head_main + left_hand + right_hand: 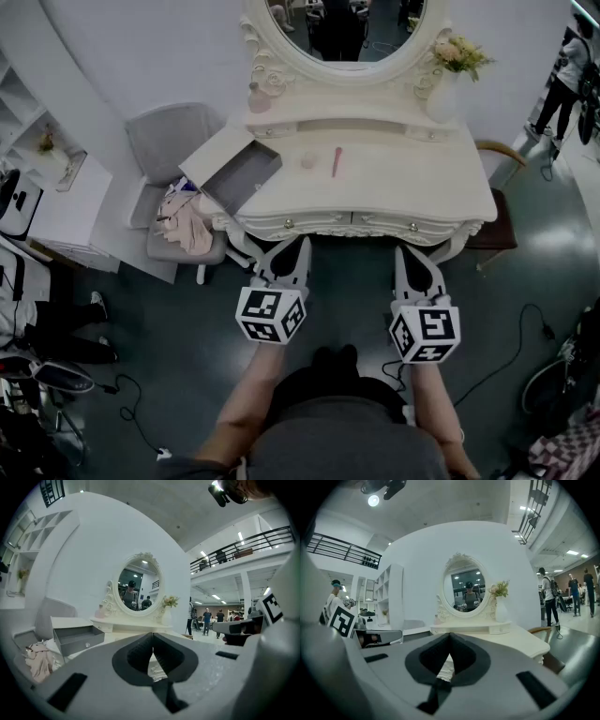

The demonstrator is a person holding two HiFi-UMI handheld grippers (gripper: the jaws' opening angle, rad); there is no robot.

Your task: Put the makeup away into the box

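A pink makeup stick (336, 161) and a small pale pink round item (309, 161) lie on the white vanity table (422, 187). The open grey box (242, 176) sits at the table's left end, its lid (214, 153) beside it; the left gripper view shows the box (75, 638) empty. A pink bottle (260, 97) stands on the shelf under the mirror. My left gripper (292, 247) (153, 641) and right gripper (410, 253) (450, 641) hover side by side just short of the table's front edge. Both are shut with nothing between the jaws.
An oval mirror (337, 33) backs the table, with a vase of flowers (452, 66) at its right. A grey chair (173, 141) with a bundle of cloth (186, 225) stands left of the table, a wooden chair (497, 155) to its right. Cables lie on the floor.
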